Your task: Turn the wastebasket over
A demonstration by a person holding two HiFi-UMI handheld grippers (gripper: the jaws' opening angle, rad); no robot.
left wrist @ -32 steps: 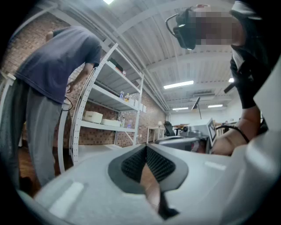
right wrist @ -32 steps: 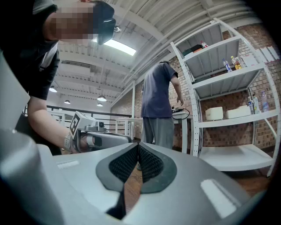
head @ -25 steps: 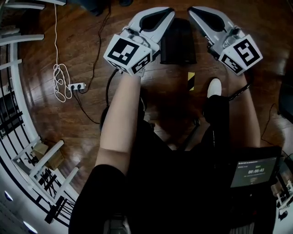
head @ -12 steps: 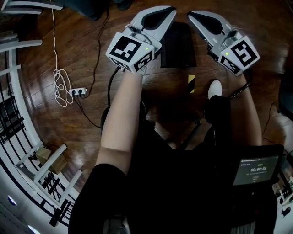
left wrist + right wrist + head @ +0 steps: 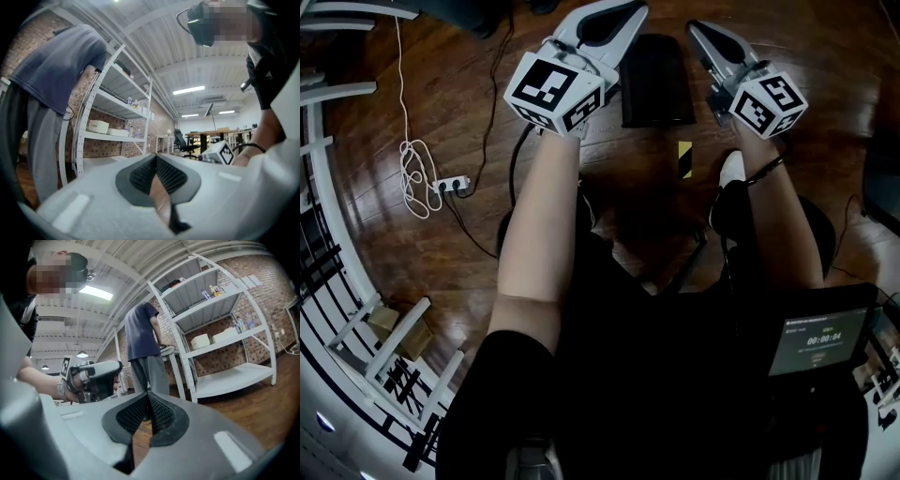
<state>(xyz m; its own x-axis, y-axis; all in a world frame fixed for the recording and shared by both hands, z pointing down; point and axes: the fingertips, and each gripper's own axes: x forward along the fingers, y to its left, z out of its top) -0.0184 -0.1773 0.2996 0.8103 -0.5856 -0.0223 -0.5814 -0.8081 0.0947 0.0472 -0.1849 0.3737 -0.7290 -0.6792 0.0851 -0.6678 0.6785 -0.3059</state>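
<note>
Now the right tool (image 5: 697,30) sits lower, seemingly beside the wastebasket (image 5: 656,82).

Industrial-style lab or workshop: bare brick walls (image 5: 262,268), a corrugated metal ceiling (image 5: 154,47) hung with strip lights (image 5: 188,90), and white metal shelving (image 5: 220,301) holding boxes and bottles against the brick. Far across the open room stand long counters (image 5: 211,134) and a black office chair (image 5: 182,140). On the dark wood floor (image 5: 656,197), a power strip (image 5: 453,184) and a coiled white cable (image 5: 408,178) lie at left; a small screen (image 5: 820,342) showing a timer sits near right.
</note>
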